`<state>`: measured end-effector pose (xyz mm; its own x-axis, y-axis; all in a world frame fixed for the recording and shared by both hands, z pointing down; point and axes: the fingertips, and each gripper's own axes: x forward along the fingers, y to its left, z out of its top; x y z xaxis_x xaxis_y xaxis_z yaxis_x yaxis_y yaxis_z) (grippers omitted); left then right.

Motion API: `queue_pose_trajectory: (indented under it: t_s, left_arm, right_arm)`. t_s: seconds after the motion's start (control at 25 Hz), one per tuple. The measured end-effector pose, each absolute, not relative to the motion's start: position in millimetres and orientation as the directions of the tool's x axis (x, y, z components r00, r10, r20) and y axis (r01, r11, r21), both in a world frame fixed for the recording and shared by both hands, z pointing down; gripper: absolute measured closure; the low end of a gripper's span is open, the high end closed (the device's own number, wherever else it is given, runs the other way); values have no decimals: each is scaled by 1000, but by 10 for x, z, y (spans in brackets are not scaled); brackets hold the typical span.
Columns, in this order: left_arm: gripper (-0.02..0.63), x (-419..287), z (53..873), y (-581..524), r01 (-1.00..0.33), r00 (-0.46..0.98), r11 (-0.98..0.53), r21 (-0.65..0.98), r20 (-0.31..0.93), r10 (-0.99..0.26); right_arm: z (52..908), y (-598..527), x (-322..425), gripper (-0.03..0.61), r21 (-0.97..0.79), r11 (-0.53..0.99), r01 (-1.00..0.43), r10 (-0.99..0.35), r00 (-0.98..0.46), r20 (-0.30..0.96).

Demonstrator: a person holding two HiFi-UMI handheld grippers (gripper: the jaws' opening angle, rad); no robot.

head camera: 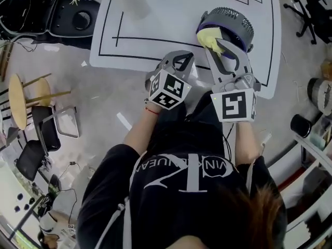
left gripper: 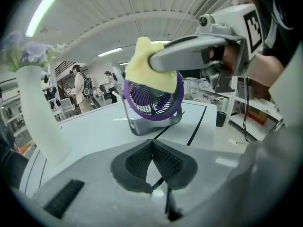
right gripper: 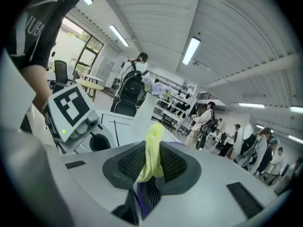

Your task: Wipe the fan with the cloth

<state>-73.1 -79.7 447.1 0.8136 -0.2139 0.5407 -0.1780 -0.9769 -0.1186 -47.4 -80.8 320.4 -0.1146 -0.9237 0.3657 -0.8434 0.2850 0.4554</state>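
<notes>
A small fan (head camera: 232, 21) with a purple ring and grey grille stands on the white table (head camera: 155, 14) at its right side. A yellow cloth (head camera: 210, 38) lies against the fan's near face. My right gripper (head camera: 216, 45) is shut on the cloth. In the right gripper view the cloth (right gripper: 152, 148) is pinched between the pads of the right gripper (right gripper: 152, 163), with the purple fan (right gripper: 141, 198) just below. My left gripper (head camera: 181, 59) hovers over the table's near edge, left of the fan, shut and empty. In its own view the left gripper (left gripper: 152, 149) faces the fan (left gripper: 154, 103) and the cloth (left gripper: 147, 65).
A tall white vase (left gripper: 40, 112) with pale flowers stands on the table to the left. Black lines mark the tabletop (head camera: 155, 39). On the floor to the left are a black chair base (head camera: 72, 17) and wooden stools (head camera: 23, 100). Shelving (head camera: 316, 139) stands at the right.
</notes>
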Motion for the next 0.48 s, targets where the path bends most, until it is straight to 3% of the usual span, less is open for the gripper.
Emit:
queue_pose_trajectory:
  t_s: [0.28,0.48]
  left_arm:
    - [603,-883,4353,-1003,-203,846,-976,-74,489,-213]
    - [603,-893,4402,-996,-175,856,-983,-54,484,-179]
  right_arm:
    - [3304,-1029,-326,494,773,178,-608,-923,170,346]
    - [3277,-947,-98,495,876,111,-469,-905,318,284]
